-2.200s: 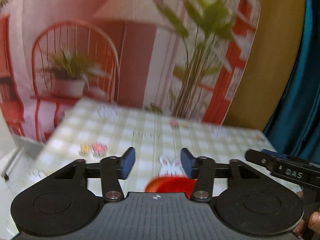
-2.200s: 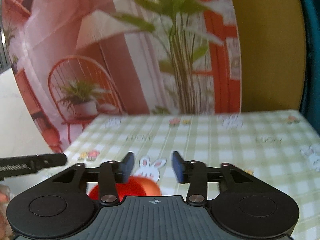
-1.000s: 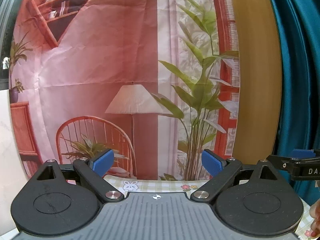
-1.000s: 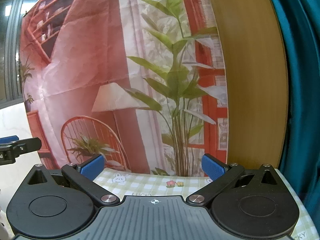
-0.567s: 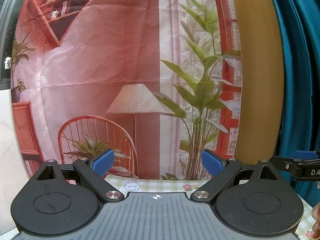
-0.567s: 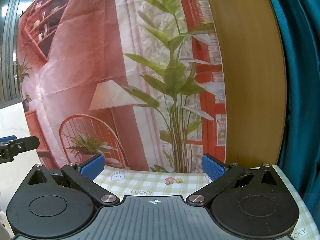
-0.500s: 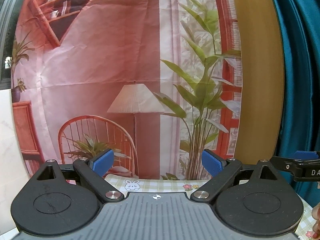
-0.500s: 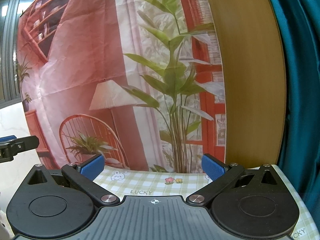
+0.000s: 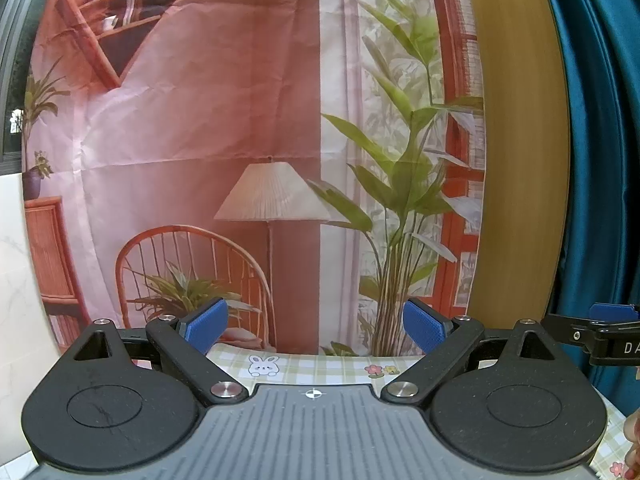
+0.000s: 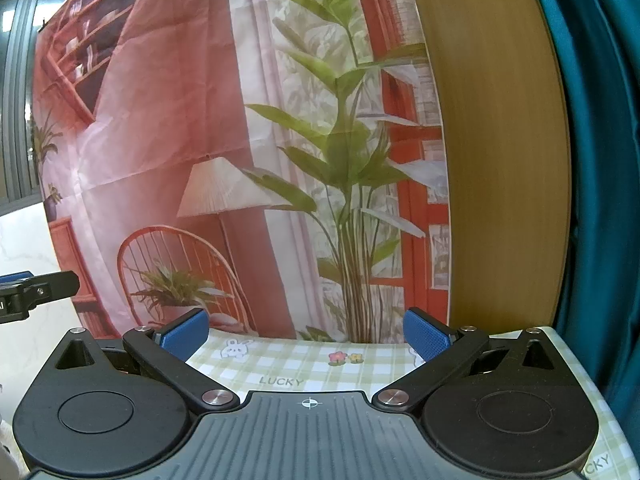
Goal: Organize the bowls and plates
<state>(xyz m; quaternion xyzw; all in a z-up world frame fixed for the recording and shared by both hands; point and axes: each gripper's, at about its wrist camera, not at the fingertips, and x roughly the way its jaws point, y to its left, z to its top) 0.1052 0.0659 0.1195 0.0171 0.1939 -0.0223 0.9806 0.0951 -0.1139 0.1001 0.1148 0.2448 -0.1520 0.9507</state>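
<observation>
Neither plate nor bowl can be made out from either wrist right now, only a strip of checked tablecloth under the printed backdrop.

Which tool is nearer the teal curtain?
Right. The right tool is on the side of the teal curtain; the left tool is beyond the right one, farther from the curtain.

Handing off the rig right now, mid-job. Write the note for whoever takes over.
Left tongs: open, empty, raised and aimed at the printed backdrop.
Right tongs: open, empty, same pose.
Plates and bowls: none in either view now; only the far strip of the checked tablecloth shows.
Done: cannot be judged from these views.
Left: tilt both cameras down to the table, find the dishes, then carry on organizing.
</observation>
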